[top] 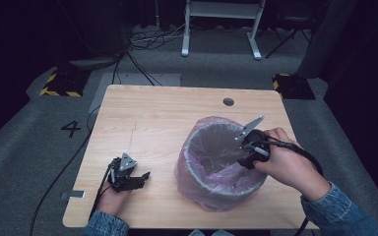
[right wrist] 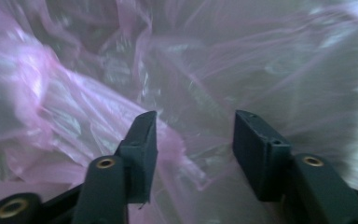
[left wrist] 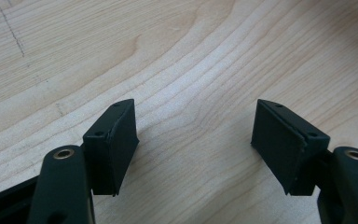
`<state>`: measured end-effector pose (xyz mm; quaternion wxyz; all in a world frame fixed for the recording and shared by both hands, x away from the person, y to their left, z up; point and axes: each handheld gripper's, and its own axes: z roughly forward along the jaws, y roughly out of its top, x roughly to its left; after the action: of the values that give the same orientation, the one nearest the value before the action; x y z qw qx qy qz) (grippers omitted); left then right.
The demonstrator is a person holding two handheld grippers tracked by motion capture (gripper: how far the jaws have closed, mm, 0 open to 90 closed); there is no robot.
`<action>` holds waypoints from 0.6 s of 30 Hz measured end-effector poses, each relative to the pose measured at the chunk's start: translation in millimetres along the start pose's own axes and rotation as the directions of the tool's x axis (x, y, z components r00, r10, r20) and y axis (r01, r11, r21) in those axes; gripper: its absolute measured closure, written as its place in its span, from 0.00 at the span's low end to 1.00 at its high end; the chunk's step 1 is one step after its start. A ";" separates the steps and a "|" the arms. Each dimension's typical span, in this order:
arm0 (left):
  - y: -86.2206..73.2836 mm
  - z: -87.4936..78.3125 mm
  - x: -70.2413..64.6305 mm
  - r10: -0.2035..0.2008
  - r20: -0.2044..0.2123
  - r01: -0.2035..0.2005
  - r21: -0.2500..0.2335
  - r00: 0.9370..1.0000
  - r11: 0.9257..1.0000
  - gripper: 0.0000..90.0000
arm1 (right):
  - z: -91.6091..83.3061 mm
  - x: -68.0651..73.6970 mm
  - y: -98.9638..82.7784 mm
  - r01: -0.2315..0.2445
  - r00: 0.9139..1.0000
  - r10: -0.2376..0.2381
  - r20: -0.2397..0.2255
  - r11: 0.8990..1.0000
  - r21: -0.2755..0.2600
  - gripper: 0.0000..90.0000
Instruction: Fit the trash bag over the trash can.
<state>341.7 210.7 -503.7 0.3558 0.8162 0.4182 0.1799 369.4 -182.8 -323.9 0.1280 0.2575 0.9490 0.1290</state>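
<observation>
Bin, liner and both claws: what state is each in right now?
Bin: upright on the table.
Pink liner: inside the bin, folded over its rim, loose and crumpled.
Left claw: open, nothing between its jaws, low over bare wood.
Right claw: open at the bin's rim, over liner film.

i'm looking down on 1 light wooden table (top: 147, 118) with rounded corners, grain running left to right. a small dark round hole (top: 228, 102) sits near its far edge, right of centre. 1 grey bin (top: 221, 164) lined with a pink plastic bag (top: 184, 169) stands on the right half, toward the near edge. the table stands on grey carpet (top: 24, 147), where a black 4 (top: 71, 129) is marked to its left.
</observation>
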 end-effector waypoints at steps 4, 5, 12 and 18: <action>0.0 0.0 0.0 0.000 0.000 0.000 0.000 1.000 1.000 0.34 | 6.0 3.6 2.8 0.027 0.999 -0.028 0.019 0.999 0.044 0.51; 0.0 0.0 0.0 0.000 0.000 0.000 0.000 1.000 1.000 0.34 | 5.7 3.4 2.6 0.029 0.999 -0.030 0.017 0.999 0.037 0.49; 0.0 0.0 0.0 0.000 0.000 0.000 0.000 1.000 1.000 0.34 | -15.4 -2.9 -6.0 -0.019 0.999 0.010 -0.042 0.976 -0.215 0.39; 0.0 0.0 -0.1 0.000 -0.001 0.000 0.000 1.000 1.000 0.34 | -39.9 -16.5 -21.4 -0.136 0.991 0.114 -0.076 0.901 -0.412 0.34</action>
<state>341.7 210.6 -503.7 0.3557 0.8161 0.4182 0.1802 361.0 -216.4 -290.4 0.1476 0.2813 0.8842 0.3424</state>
